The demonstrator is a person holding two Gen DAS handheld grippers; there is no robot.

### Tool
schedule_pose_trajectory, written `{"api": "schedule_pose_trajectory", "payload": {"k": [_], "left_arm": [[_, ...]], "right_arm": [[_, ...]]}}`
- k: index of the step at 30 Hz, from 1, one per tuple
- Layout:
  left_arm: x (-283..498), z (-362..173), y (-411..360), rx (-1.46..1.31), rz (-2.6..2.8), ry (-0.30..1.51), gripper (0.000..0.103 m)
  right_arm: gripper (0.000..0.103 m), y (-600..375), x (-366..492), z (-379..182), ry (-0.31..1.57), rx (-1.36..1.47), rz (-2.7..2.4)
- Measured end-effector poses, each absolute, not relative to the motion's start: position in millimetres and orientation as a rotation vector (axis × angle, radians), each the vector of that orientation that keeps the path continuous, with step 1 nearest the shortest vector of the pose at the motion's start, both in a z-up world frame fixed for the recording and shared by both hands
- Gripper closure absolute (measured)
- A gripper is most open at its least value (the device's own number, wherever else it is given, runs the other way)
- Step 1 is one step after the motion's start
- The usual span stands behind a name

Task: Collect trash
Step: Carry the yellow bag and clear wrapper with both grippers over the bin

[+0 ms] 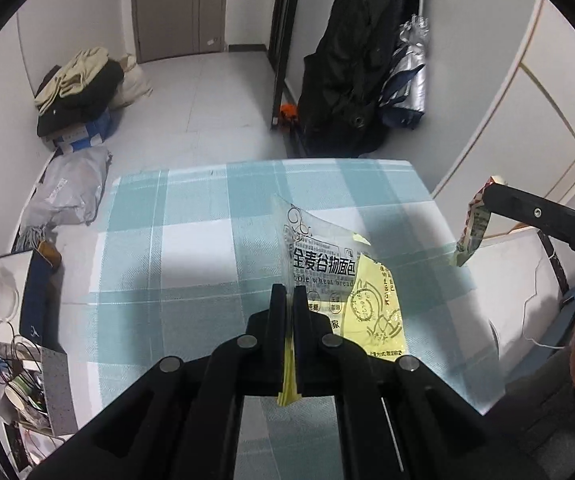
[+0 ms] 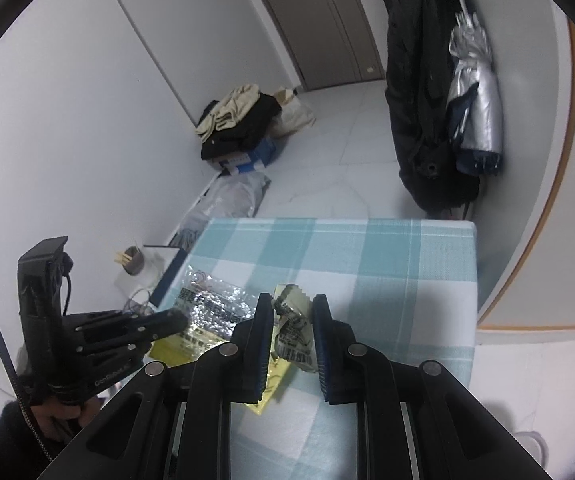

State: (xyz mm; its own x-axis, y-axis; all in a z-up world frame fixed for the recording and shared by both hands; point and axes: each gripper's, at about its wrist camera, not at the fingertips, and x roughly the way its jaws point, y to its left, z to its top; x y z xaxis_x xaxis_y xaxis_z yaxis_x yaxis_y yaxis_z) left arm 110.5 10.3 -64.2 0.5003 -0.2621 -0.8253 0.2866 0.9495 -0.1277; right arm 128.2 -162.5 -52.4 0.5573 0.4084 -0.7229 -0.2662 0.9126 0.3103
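Left claw (image 1: 288,292) — bread wrapper (image 1: 327,264) between pads

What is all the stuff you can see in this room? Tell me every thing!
Clear and yellow bread bag: one, pinched in the left gripper, above the cloth.
Crumpled green-white wrapper: one, between the right gripper's pads.
Blue and white checked tablecloth: one, covering the table.
Black backpack: one, hanging on the far wall.
Silver folded umbrella: one, hanging beside the backpack.
Pile of black and beige clothes: one, on a blue box on the floor.
Grey plastic bag: one, on the floor by the table.
Brown door: one, far end.
Left gripper: black, shut on the bag.
Right gripper: black, gripping the wrapper.
Hand: one, holding the left gripper.
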Motion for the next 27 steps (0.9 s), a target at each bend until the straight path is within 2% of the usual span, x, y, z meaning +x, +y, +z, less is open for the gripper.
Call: {"api": "schedule_pose_trajectory", "payload": {"k": [16,27], "left_arm": [[86.3,-2.4,-4.6,-0.071,-0.421,0.849,0.103],[70.2,27.0,-73.9,-0.027,-0.532,0.782,0.103]], "right_arm": [[0.085,-198.4,46.2,39.5,0.693,0.185,0.33],[0.085,-265.0,-8.4,81.6,0.577,0.21,0.216]]}}
